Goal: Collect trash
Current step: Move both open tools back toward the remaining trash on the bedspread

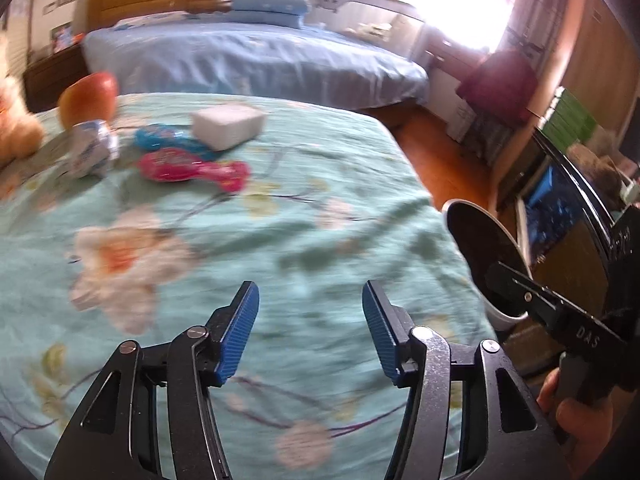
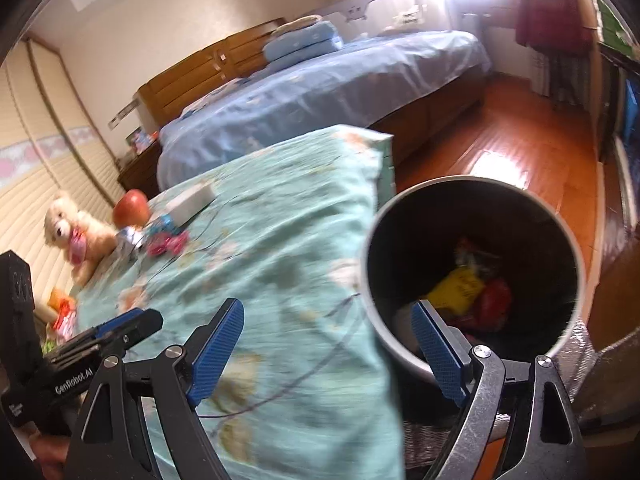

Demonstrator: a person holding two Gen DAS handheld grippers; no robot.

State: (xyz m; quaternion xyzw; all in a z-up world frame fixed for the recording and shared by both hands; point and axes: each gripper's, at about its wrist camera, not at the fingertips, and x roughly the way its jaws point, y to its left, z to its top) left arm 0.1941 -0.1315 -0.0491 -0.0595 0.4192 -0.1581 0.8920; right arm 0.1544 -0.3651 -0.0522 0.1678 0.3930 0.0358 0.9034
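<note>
your left gripper (image 1: 310, 332) nearer crumpled wrapper (image 1: 93, 149), far ahead-left on bed (image 1: 280, 240); both grippers' fingers apart, empty; right gripper (image 2: 328, 354) beside bin (image 2: 576, 280).

Window (image 1: 456, 4) glare, motion blur, fisheye warp
</note>
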